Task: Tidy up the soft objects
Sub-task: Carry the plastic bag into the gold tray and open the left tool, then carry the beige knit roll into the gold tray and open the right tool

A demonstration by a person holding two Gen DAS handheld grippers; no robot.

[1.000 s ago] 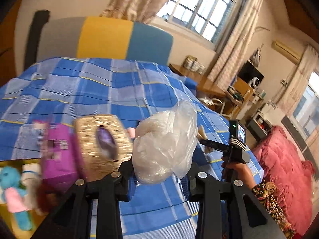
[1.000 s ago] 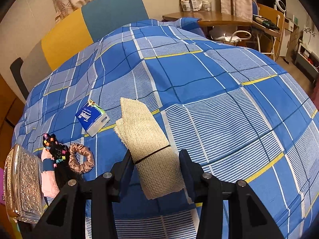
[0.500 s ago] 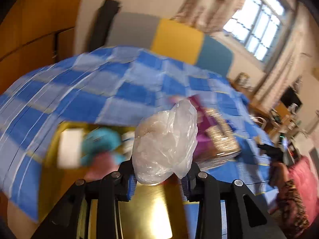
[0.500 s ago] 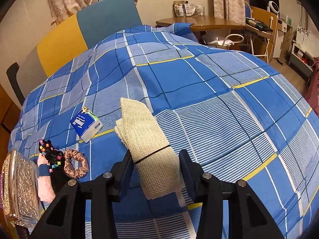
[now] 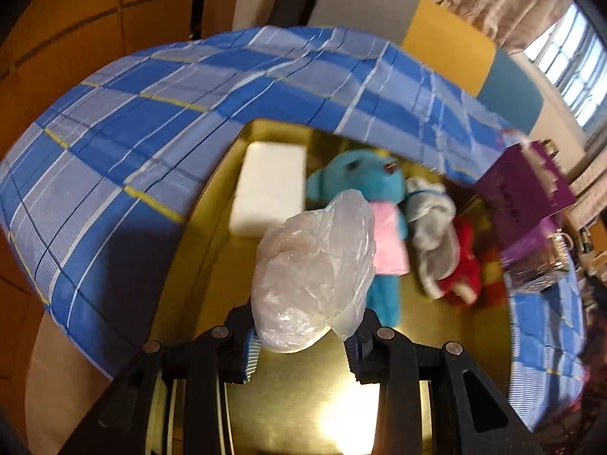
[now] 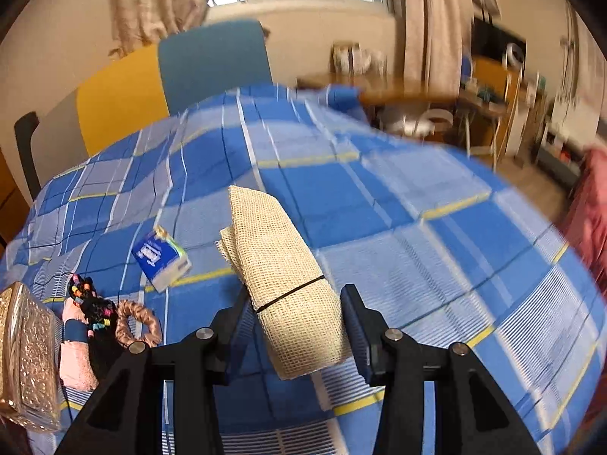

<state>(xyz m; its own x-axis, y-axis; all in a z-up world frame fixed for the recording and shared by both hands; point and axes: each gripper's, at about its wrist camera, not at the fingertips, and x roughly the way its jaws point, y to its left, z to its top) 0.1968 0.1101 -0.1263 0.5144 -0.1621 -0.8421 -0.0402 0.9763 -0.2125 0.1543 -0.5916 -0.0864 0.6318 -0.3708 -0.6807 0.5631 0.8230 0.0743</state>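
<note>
The left hand-held gripper (image 5: pixel 301 335), clenched on a plastic-wrapped soft bundle (image 5: pixel 313 275), hangs above the yellow bin (image 5: pixel 212 265), whose bare floor lies directly below, beside the blue teddy (image 5: pixel 364 185).

The left gripper (image 5: pixel 299 341) carried its plastic bag (image 5: pixel 313 276) over the yellow box (image 5: pixel 212 265).

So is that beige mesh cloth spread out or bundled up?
Bundled. The beige mesh cloth is folded into a thick roll with a thin black band cinched around its middle, and it sits between the right gripper's jaws.
</note>
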